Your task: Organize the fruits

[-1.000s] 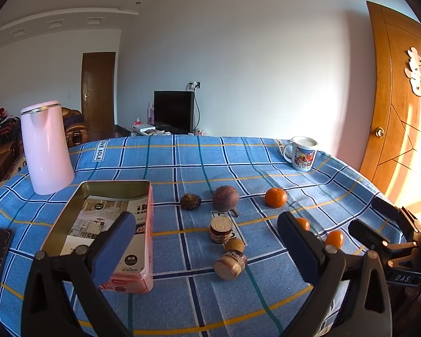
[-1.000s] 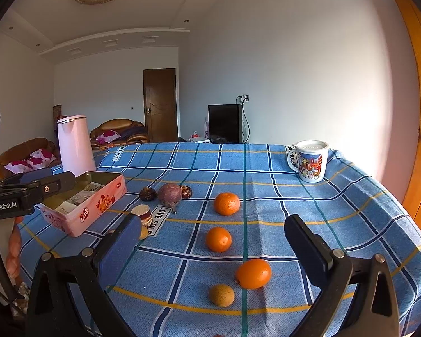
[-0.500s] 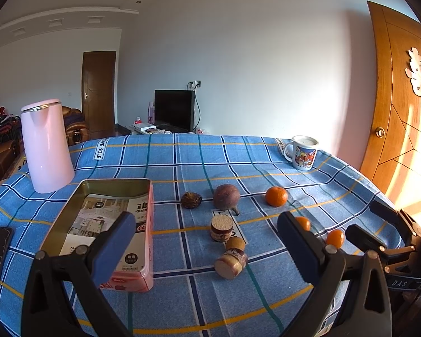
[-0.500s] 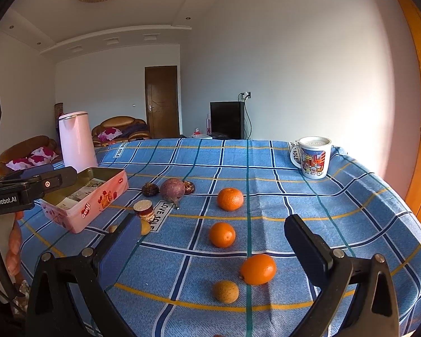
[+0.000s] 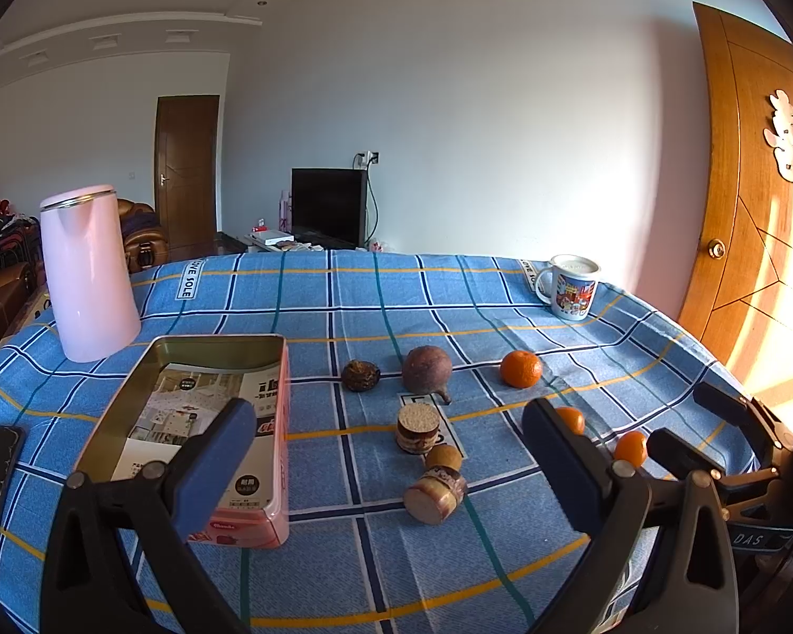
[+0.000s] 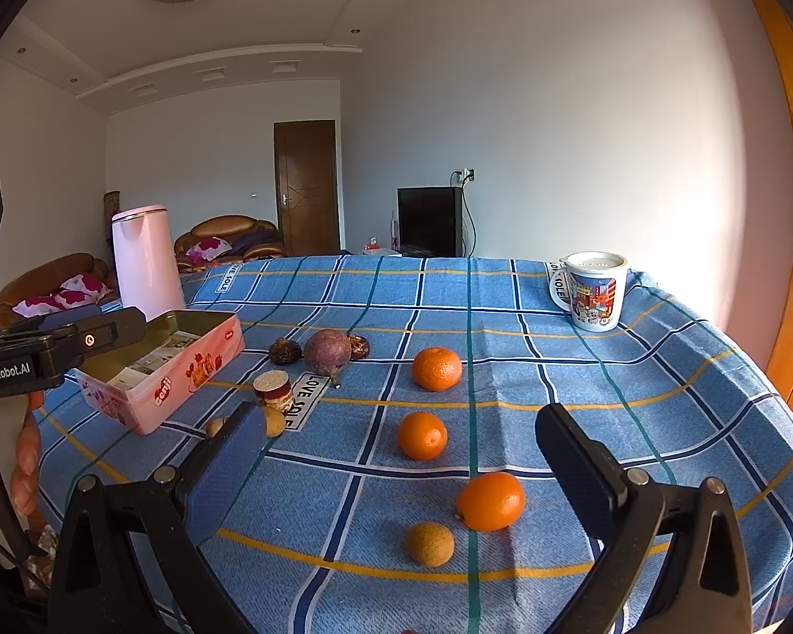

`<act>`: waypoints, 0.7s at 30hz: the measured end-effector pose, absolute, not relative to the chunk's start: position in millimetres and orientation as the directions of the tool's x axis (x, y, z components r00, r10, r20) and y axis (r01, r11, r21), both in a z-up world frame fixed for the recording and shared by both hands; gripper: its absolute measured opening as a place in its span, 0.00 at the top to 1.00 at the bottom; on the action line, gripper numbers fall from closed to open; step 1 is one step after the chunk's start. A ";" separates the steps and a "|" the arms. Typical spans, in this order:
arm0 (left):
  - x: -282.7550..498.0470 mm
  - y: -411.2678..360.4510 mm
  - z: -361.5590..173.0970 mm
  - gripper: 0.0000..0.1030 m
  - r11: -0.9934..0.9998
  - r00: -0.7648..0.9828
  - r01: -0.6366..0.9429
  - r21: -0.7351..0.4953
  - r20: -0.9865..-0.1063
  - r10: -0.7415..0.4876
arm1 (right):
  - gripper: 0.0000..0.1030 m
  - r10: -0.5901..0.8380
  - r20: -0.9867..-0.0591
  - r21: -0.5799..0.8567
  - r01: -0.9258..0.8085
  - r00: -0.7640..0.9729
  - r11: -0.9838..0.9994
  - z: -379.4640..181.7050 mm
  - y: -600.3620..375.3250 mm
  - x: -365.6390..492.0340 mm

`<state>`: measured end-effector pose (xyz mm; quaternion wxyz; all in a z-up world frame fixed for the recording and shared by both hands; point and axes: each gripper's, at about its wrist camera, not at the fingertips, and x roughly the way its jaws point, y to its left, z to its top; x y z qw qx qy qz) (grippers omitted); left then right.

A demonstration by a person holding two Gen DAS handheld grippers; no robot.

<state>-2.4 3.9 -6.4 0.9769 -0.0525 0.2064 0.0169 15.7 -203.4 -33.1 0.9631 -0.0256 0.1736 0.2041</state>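
Moved: right gripper (image 6: 399,454) has edged nearer the oranges; fruit unshifted.
Tablecloth (image 6: 634,370): blue check, printed "LOVE SOLE".
Tin (image 5: 195,422): pink, open, long axis running away from the left wrist camera, left of the fruit.
Left gripper (image 5: 386,454): spread wide, empty; "GenRobot.AI" on body.
Right gripper: likewise released.
Oranges (image 6: 423,436): three in a row mid-cloth.

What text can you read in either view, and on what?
"GenRobot.AI": left gripper.
"LOVE SOLE": tablecloth.
"DAS": right gripper.
Red logo on the pink tin: not clearly legible.
Leaflet in the tin and mug: too small.
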 end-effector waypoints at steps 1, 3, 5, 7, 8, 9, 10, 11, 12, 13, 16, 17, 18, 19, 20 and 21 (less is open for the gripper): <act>-2.4 3.7 -6.4 0.00 0.994 0.914 -0.055 -0.096 -0.405 0.011 | 0.01 0.385 -0.346 0.021 -0.403 0.856 0.915 -33.3 -203.1 15.8; -2.6 3.4 -6.4 0.00 0.994 0.914 -0.055 -0.095 -0.406 0.012 | 0.01 0.386 -0.348 0.022 -0.404 0.855 0.915 -33.6 -202.7 16.1; -2.4 3.6 -6.3 0.00 0.994 0.914 -0.055 -0.097 -0.406 0.011 | 0.01 0.386 -0.349 0.021 -0.405 0.854 0.914 -34.0 -202.3 16.2; -2.3 3.6 -6.4 0.00 0.994 0.913 -0.056 -0.097 -0.408 0.011 | 0.01 0.387 -0.350 0.021 -0.406 0.853 0.914 -34.6 -202.0 16.1; -2.3 3.6 -6.5 0.00 0.994 0.913 -0.056 -0.097 -0.408 0.012 | 0.01 0.387 -0.350 0.021 -0.406 0.853 0.914 -34.7 -202.0 16.0; -2.4 3.5 -6.6 0.00 0.994 0.913 -0.056 -0.098 -0.409 0.011 | 0.01 0.388 -0.350 0.022 -0.406 0.853 0.914 -34.8 -202.2 16.2; -2.4 3.6 -6.5 0.00 0.994 0.913 -0.056 -0.098 -0.408 0.012 | 0.01 0.387 -0.351 0.022 -0.406 0.853 0.914 -34.9 -202.3 16.4; -2.4 3.7 -6.5 0.00 0.994 0.913 -0.057 -0.099 -0.408 0.012 | 0.01 0.387 -0.351 0.022 -0.406 0.853 0.914 -34.9 -202.5 16.6; -2.5 3.7 -6.6 0.00 0.993 0.913 -0.056 -0.099 -0.408 0.011 | 0.01 0.387 -0.351 0.022 -0.406 0.853 0.914 -34.8 -202.3 16.5; -2.4 3.6 -6.6 0.00 0.994 0.913 -0.057 -0.098 -0.408 0.012 | 0.01 0.387 -0.352 0.023 -0.405 0.852 0.914 -35.1 -202.7 16.6; -2.1 4.2 -6.7 0.00 0.994 0.912 -0.056 -0.099 -0.410 0.011 | 0.01 0.385 -0.353 0.021 -0.404 0.853 0.914 -35.5 -203.2 16.7; -2.3 4.0 -6.9 0.00 0.994 0.912 -0.056 -0.099 -0.410 0.011 | 0.01 0.383 -0.352 0.019 -0.402 0.854 0.915 -35.7 -203.3 16.7; -1.3 4.3 -7.2 0.00 0.994 0.912 -0.056 -0.098 -0.411 0.011 | 0.01 0.381 -0.352 0.019 -0.400 0.855 0.916 -35.6 -203.8 16.8; -0.3 3.7 -7.6 0.00 0.994 0.911 -0.056 -0.097 -0.413 0.011 | 0.01 0.378 -0.352 0.020 -0.397 0.856 0.918 -35.5 -204.6 17.2; 0.6 2.6 -8.3 0.00 0.994 0.910 -0.055 -0.096 -0.415 0.010 | 0.01 0.375 -0.353 0.021 -0.394 0.857 0.919 -35.5 -205.9 17.9; 2.7 0.4 -9.1 0.00 0.994 0.909 -0.053 -0.094 -0.417 0.009 | 0.01 0.371 -0.356 0.022 -0.389 0.858 0.921 -35.8 -207.2 19.1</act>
